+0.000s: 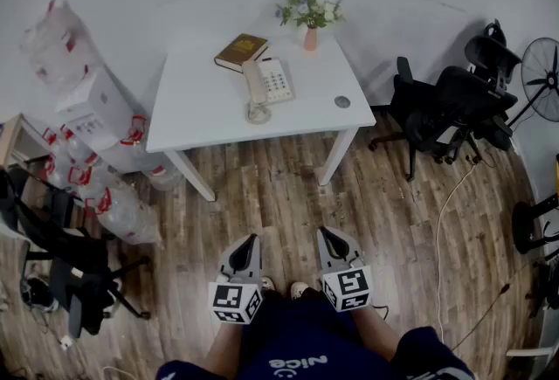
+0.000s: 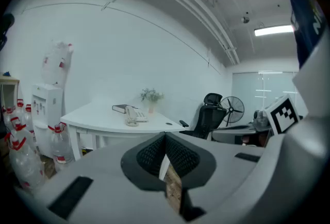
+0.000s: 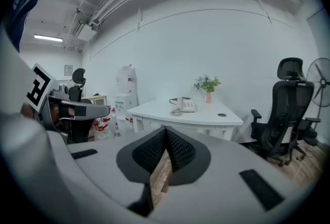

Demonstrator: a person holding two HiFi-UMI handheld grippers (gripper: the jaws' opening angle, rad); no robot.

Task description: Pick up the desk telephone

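Note:
A white desk telephone point(image 1: 267, 85) lies on the white table point(image 1: 201, 112), its handset on the left side and a coiled cord in front. It also shows small and far off in the left gripper view, telephone point(image 2: 133, 115), and in the right gripper view, telephone point(image 3: 182, 105). My left gripper point(image 1: 254, 238) and right gripper point(image 1: 322, 231) are held side by side low over the wooden floor, well short of the table. Both are shut with nothing between the jaws, as seen at left gripper point(image 2: 165, 136) and right gripper point(image 3: 165, 128).
A brown book point(image 1: 241, 51), a pink vase of flowers point(image 1: 309, 18) and a small round disc point(image 1: 341, 102) share the table. Black office chairs point(image 1: 441, 112) and a fan point(image 1: 541, 79) stand right. Water bottles and a dispenser point(image 1: 92, 120) are left, with another chair point(image 1: 61, 256).

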